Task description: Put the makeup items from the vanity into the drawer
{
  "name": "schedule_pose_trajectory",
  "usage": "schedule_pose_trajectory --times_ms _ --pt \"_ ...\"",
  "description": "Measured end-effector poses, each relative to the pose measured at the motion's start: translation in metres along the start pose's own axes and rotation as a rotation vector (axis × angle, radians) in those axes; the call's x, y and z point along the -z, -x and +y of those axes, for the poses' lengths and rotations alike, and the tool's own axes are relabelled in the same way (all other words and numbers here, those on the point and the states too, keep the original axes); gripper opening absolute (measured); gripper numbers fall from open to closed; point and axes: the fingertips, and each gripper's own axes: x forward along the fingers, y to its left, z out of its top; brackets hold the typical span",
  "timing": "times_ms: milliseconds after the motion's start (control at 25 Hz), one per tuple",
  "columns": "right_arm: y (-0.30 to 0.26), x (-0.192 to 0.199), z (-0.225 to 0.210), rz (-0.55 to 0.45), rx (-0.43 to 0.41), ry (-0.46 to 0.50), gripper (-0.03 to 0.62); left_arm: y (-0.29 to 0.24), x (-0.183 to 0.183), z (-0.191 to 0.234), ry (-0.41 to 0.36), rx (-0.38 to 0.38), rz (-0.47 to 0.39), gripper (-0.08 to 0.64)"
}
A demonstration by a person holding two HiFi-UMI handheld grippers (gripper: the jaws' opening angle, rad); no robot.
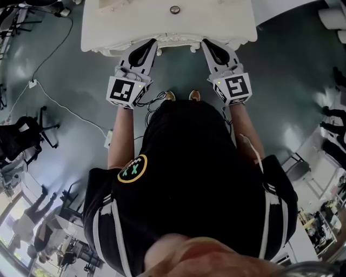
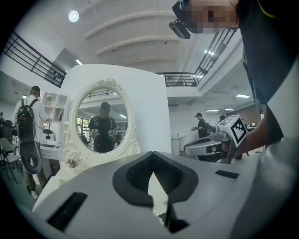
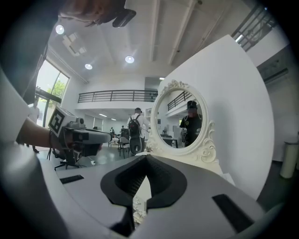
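While the person stands square to the white vanity (image 1: pixel 108 32), both tools point level at its front edge: the left gripper (image 1: pixel 153 43) and the right gripper (image 1: pixel 206 43) sit side by side, each with its jaws pressed together and nothing between them. The only likely makeup item in sight is a small round thing (image 1: pixel 174 9) on the worktop, straight ahead of the jaws and further back, roughly midway between the two grippers, so neither hand is clearly nearer. From above it looks round, with no long axis to line up with. The drawer seems closed, and a small knob (image 1: pixel 193 48) on the front lies just beside the right gripper, which looks better placed to pull it. The oval mirror (image 2: pixel 103 121) stands beyond.
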Motion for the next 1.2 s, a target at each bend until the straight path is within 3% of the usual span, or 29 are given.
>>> schedule_pose_trajectory --times_ms 560,680,800,1200 --pt "0.004 -0.001 0.002 0.01 0.004 -0.004 0.023 0.004 -0.006 -0.004 -0.006 0.0 -0.005 0.018" --pt "0.01 -0.007 0.002 -0.003 0.003 0.0 0.055 0.005 -0.011 -0.009 -0.006 -0.001 -0.008 0.018" --pt "0.009 -0.005 0.004 -0.015 -0.003 -0.012 0.132 0.006 -0.007 -0.009 -0.004 -0.003 -0.007 0.018" --pt "0.004 -0.005 0.005 -0.015 -0.012 -0.016 0.594 0.012 -0.006 -0.006 -0.003 -0.009 -0.009 0.018"
